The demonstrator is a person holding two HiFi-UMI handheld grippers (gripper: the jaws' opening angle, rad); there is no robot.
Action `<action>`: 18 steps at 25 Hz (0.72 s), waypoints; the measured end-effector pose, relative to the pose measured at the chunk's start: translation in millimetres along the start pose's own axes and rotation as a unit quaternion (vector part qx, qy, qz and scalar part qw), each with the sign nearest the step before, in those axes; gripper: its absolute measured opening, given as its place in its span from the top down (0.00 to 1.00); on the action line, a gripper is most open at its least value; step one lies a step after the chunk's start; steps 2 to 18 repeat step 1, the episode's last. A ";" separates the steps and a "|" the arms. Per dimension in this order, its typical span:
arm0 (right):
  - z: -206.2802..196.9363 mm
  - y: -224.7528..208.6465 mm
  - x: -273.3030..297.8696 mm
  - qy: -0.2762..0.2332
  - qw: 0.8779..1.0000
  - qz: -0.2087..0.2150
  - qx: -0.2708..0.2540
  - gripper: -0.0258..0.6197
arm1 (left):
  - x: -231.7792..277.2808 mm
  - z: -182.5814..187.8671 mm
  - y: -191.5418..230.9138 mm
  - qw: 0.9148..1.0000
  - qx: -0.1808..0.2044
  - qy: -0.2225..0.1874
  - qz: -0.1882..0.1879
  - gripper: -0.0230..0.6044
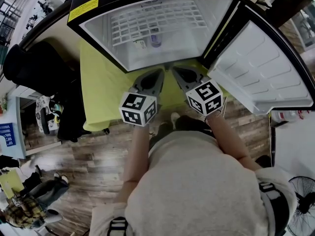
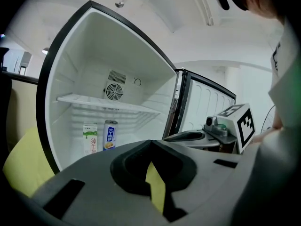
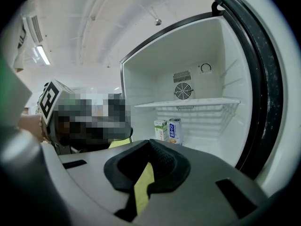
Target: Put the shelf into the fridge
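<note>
The white wire shelf (image 1: 157, 21) sits inside the fridge (image 1: 101, 36), spanning it from wall to wall at the upper middle of the head view, well apart from both grippers and touched by neither. The left gripper (image 1: 160, 72) and right gripper (image 1: 173, 70) hang side by side just in front of the fridge's open mouth, near the centre of the frame. Each gripper view shows its black pads brought together at the tips with nothing between them; only a sliver of the yellow cloth (image 1: 98, 82) below shows through the slit behind them. Under the shelf, on the fridge floor, stand a milk carton (image 2: 90, 138) and a can (image 2: 110, 135) just beside each other. The carton bears green vertical Chinese characters that seem to read 纯牛奶, and the can has a blue label with white characters too small to read with certainty. A round fan grille (image 2: 114, 92) is set in the back wall above the shelf. A yellow label (image 1: 83, 9) at the upper left of the fridge casing is illegible. The door (image 1: 261, 68) stands open at the right.
</note>
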State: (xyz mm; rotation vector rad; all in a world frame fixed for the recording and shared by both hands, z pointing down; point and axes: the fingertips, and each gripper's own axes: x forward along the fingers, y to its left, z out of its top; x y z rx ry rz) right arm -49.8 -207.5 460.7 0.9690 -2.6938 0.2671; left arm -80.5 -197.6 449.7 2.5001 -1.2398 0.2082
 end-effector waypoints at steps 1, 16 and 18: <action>0.3 -0.1 0.3 0.000 1.000 0.000 0.000 0.96 | 0.4 0.1 0.2 1.000 0.000 0.000 0.001 0.94; 0.3 -0.1 0.3 0.000 1.000 0.000 0.000 0.96 | 0.4 0.1 0.2 1.000 0.000 0.000 0.001 0.94; 0.3 -0.1 0.3 0.000 1.000 0.000 0.000 0.96 | 0.4 0.1 0.2 1.000 0.000 0.000 0.001 0.94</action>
